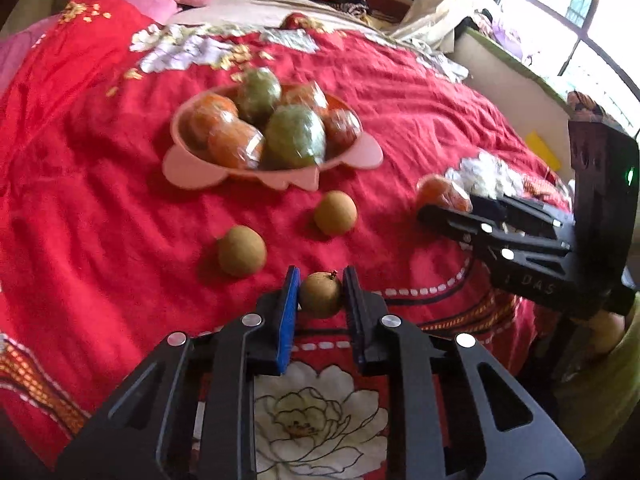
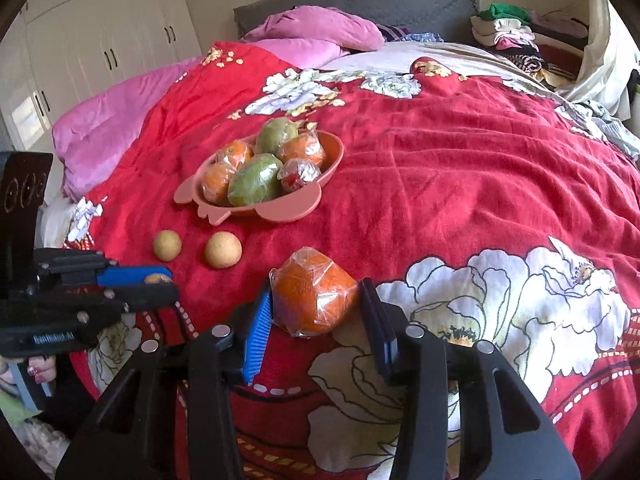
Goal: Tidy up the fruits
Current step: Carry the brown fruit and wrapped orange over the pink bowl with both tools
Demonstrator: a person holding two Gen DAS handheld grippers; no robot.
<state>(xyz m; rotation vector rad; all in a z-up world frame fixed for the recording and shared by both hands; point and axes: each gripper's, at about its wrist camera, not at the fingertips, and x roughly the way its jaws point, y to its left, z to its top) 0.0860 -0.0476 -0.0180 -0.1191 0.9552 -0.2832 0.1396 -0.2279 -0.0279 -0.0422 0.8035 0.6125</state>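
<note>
Six wrapped fruits already sit in the pink bowl [image 2: 320, 200]: three oranges, two green ones, one small red one. Four fruits are out on the red bedspread [image 2: 460, 184], so by the look of it the job is a bit over half done.

Left to right in the right wrist view: the left gripper [image 2: 162, 280] is clamped on a small brown fruit [image 1: 320, 294] that lies low on the bedspread, pads tight on both its sides. Two more small brown fruits, the left loose one [image 2: 167, 245] and the right loose one [image 2: 223, 249], lie free just in front of the bowl, untouched. The right gripper [image 2: 316, 308] pinches a wrapped orange [image 2: 314, 292] on the cloth, blue pad and dark pad both against the film.

Left to do: carry both gripped fruits to the bowl, then collect the two loose ones. The bowl looks nearly full, so stacking may be needed.
</note>
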